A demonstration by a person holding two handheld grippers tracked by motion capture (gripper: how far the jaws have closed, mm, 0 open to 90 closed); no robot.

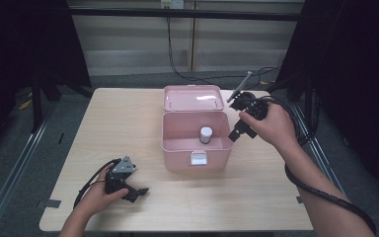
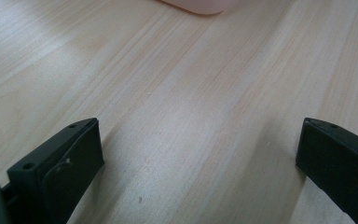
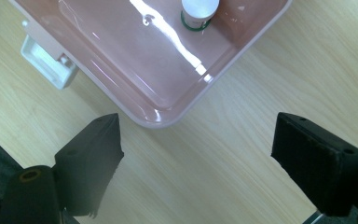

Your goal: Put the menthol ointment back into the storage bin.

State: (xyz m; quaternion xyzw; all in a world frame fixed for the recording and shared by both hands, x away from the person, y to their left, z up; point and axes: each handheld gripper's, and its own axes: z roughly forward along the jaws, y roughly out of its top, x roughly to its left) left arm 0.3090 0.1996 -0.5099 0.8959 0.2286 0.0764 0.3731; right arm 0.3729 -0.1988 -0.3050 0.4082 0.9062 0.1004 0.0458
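A pink box stands in the middle of the table with its lid tipped back open. Inside it stands a small white-capped bottle, seen from above as the bottle with a green ring under the cap. My right gripper hovers at the box's right rim, open and empty; its jaws straddle a corner of the box. My left gripper rests low on the table near the front left, open, with bare wood between its jaws. A pink corner of the box shows ahead of it.
The box has a white latch on its front wall, also seen as the latch. Thick black cables trail from both grippers. Dark curtains and a metal rail border the light wooden table.
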